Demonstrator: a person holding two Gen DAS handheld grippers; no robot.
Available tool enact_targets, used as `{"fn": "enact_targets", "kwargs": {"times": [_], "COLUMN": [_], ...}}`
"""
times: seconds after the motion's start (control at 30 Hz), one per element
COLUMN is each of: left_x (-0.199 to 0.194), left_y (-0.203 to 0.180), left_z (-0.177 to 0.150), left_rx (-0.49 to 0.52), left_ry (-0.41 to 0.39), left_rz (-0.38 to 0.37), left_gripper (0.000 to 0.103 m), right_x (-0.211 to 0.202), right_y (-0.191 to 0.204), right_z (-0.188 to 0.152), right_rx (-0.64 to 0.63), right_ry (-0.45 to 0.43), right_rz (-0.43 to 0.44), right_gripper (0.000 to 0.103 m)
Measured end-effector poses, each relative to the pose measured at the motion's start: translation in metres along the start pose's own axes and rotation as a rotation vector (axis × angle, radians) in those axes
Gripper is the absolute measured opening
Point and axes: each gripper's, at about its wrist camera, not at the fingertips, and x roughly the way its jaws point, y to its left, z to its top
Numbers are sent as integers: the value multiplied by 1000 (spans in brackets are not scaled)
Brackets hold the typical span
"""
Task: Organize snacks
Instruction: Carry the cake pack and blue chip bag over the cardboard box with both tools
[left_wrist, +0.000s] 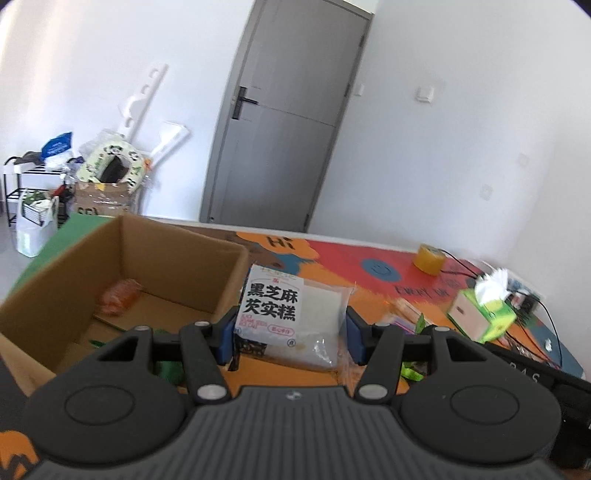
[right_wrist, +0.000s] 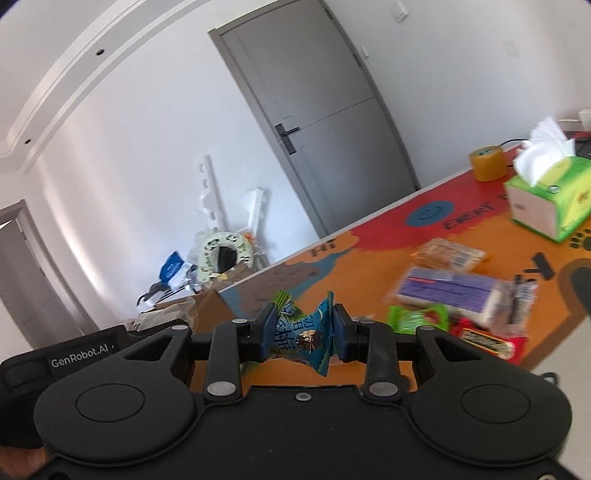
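The left gripper (left_wrist: 290, 334) squeezes the white cake pack (left_wrist: 291, 317) beside the box (left_wrist: 177, 266), and the right gripper (right_wrist: 304, 334) pinches a blue candy (right_wrist: 306, 332) above the table (right_wrist: 369, 266), probably so both go into the box.

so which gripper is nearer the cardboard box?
Left. The left gripper, shut on the sesame cake packet, sits right beside the cardboard box. The right gripper, shut on a blue candy, sits farther off; only the box corner shows beyond it.
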Motion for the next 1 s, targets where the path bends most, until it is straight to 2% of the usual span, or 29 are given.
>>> {"fn": "enact_targets", "kwargs": {"times": [0.33,0.67,0.8,1.0], "left_x": [-8,9,17,7], "left_y": [61,99,109,115], "left_z": [19,21,21,24], "left_rx": [-58,-102,-127,-145], "left_ry": [-39,1,25,21], "left_rz": [106,183,191,176], "left_gripper": [56,57,59,62], "right_x": [29,60,73,87], "right_y": [40,71,86,112], "right_z": [3,12,11,8], "right_rx": [-43,-32,-50,-72], "right_ry": [25,45,73,103], "right_rz": [76,157,162,190], "right_gripper": [33,32,33,33]}}
